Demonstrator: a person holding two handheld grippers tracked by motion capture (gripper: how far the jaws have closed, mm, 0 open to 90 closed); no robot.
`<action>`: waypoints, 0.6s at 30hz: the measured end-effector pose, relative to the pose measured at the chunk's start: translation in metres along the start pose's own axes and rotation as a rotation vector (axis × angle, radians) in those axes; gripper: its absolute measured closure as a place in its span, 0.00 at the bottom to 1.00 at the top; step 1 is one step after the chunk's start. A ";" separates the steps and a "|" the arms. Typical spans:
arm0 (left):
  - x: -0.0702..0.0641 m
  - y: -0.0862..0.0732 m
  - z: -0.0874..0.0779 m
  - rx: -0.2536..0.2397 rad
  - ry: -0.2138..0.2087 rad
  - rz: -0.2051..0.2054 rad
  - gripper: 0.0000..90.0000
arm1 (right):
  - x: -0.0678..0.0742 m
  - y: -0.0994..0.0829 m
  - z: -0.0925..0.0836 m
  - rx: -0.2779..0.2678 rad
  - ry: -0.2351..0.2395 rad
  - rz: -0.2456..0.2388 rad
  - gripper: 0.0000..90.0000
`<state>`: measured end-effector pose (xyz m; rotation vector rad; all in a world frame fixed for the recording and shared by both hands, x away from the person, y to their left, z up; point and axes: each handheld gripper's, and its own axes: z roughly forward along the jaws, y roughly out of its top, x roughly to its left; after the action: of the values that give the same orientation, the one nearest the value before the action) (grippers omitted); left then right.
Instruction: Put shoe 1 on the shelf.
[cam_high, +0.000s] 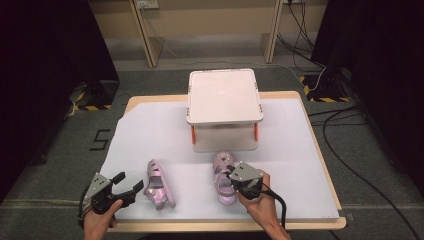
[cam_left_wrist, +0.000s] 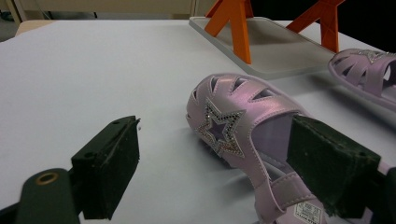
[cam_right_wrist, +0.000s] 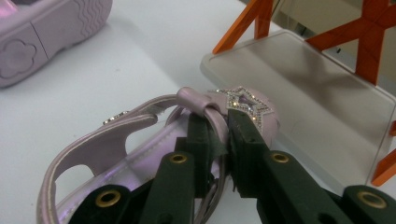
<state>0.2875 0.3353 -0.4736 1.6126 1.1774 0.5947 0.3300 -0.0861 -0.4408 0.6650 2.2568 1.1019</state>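
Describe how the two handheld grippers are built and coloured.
Both the left gripper and the right gripper have black bodies topped by a grey three-cornered plate, with two flat black jaws bearing rough dark pads and brass-coloured rivets. A black cable trails from the right one. No sleeves are visible.

Table (cam_high: 150, 120): two sandals (cam_high: 159, 183), rack (cam_high: 224, 96).

Lab: floor hazard tape (cam_high: 90, 107), loose cables (cam_high: 345, 130)
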 end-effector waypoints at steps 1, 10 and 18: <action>0.000 0.000 0.000 0.000 0.003 -0.001 0.18 | 0.000 0.002 -0.002 -0.010 0.010 0.014 0.89; 0.001 0.000 -0.001 -0.004 0.005 -0.004 0.18 | -0.004 0.016 -0.016 -0.033 0.050 0.044 0.89; 0.001 0.000 -0.001 -0.004 0.006 -0.003 0.18 | -0.011 0.034 -0.026 -0.066 0.066 0.058 0.89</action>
<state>0.2872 0.3368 -0.4736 1.6062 1.1823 0.5997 0.3275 -0.0889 -0.3969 0.6806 2.2581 1.2379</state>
